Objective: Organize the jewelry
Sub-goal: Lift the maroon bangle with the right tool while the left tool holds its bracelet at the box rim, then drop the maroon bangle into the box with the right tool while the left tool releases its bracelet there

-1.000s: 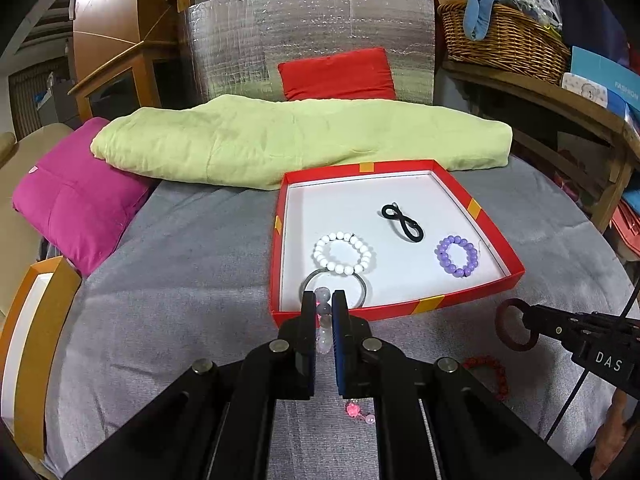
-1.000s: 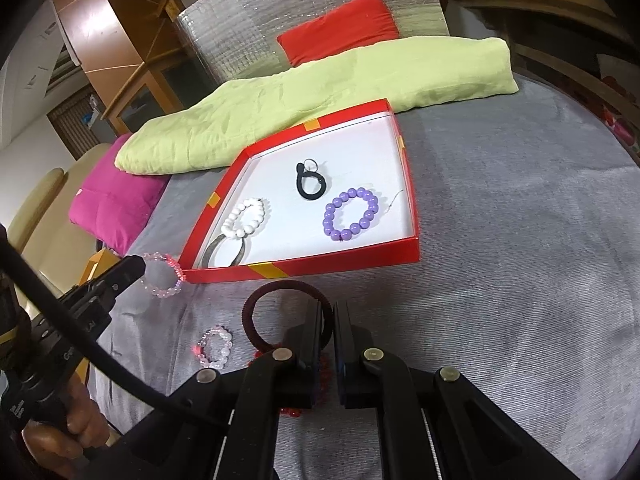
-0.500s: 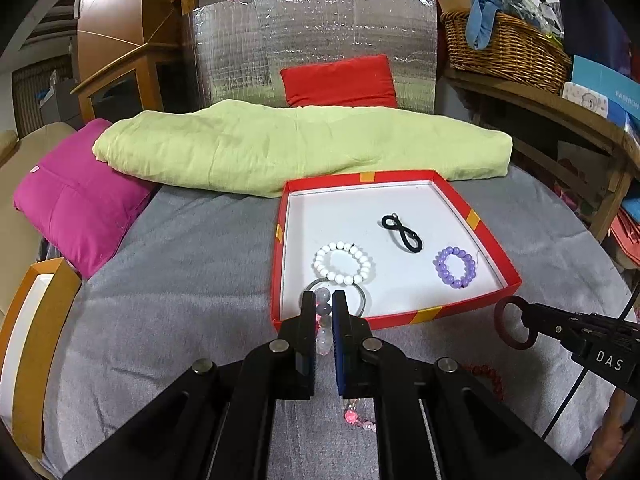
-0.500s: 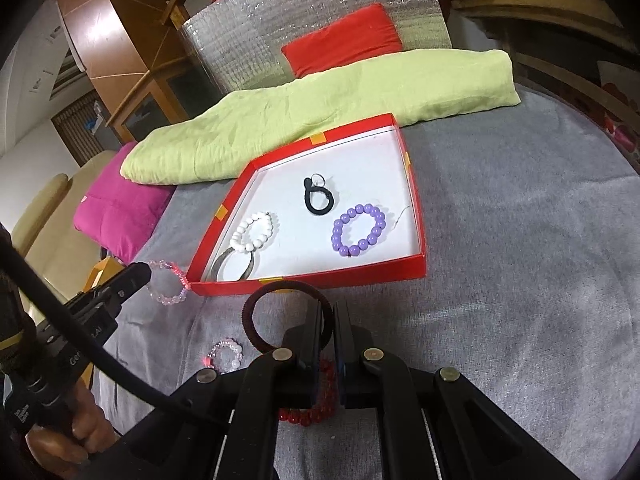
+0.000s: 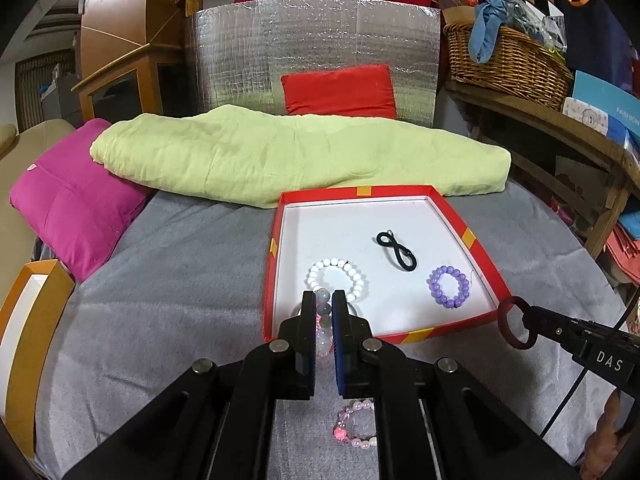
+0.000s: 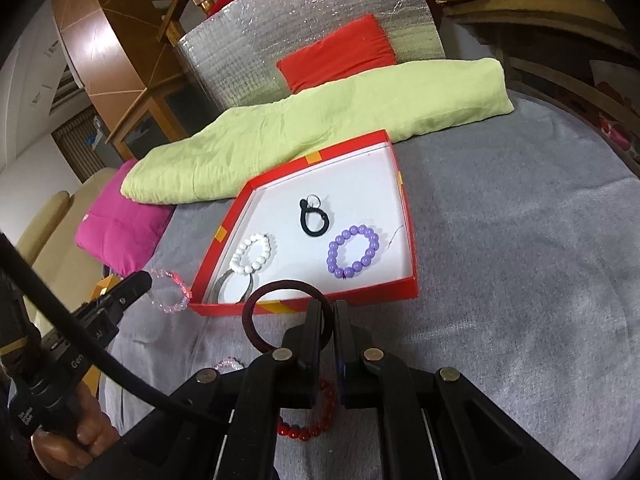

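Observation:
A red box point(image 5: 484, 256) with a white floor lies on the grey cloth; it also shows in the right wrist view point(image 6: 412, 280). In it lie a white bead bracelet point(image 5: 336, 276), a black loop point(image 5: 396, 250), a purple bead bracelet point(image 5: 450, 286) and a metal bangle point(image 6: 236, 286). My left gripper point(image 5: 323, 300) is shut on a pale pink bead bracelet point(image 6: 170, 290), held above the box's near left corner. My right gripper point(image 6: 328, 308) is shut on a dark red hair tie point(image 6: 272, 316), held just in front of the box's near rim; the tie also shows in the left wrist view point(image 5: 514, 328).
A pink bead bracelet point(image 5: 354, 426) and a red bead bracelet point(image 6: 308, 424) lie loose on the cloth near me. A green folded blanket point(image 5: 296, 156) lies behind the box, a magenta cushion point(image 5: 76, 204) at left, an orange-rimmed box point(image 5: 24, 320) at far left.
Both grippers have risen and drawn slightly back with their loads. The box and its contents appear farther away and lower in both views.

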A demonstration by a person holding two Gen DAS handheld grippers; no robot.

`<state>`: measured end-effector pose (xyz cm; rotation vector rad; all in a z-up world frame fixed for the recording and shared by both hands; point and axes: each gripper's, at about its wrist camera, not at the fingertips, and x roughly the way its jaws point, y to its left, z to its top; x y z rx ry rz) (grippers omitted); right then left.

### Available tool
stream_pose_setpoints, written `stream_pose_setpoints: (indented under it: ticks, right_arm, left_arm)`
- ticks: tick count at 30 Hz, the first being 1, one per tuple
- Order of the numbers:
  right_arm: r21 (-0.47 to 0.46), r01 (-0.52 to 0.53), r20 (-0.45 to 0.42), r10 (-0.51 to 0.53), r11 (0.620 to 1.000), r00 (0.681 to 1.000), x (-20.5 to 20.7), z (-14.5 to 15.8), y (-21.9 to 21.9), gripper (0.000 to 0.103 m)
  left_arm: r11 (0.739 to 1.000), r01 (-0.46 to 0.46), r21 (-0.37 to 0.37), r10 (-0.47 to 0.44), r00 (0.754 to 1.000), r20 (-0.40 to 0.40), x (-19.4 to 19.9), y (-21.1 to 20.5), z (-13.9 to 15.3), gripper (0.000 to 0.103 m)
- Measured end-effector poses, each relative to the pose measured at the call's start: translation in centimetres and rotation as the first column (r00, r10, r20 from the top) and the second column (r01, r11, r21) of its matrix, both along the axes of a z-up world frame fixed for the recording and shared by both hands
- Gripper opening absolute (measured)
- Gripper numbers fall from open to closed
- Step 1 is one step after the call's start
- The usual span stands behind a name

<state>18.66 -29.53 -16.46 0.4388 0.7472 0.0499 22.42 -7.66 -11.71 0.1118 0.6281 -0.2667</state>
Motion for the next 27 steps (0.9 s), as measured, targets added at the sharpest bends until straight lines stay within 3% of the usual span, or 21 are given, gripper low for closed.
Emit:
stream_pose_setpoints:
  ticks: [10, 20, 27]
  right_arm:
    - [-0.003, 0.054, 0.026, -0.054, 0.999, 0.998, 2.1, 0.7, -1.4, 0.006]
    - [0.039, 0.073, -0.002, -0.073, 0.997, 0.997, 7.3, 0.0, -2.8, 0.006]
    - [0.058, 0.097, -0.065, -0.093, 0.994, 0.994, 12.1, -1.3, -3.6, 0.006]
  left_arm:
    - [0.998, 0.051, -0.047, -0.050, 0.998, 0.031, 0.8, -1.7, 0.4, 0.008]
    - [0.983, 0.120, -0.138, -0.109, 0.990, 0.087, 2.9, -3.6, 0.7, 0.008]
    - [0.951, 0.181, -0.251, -0.179, 0.983, 0.030, 5.1, -5.0, -0.8, 0.008]
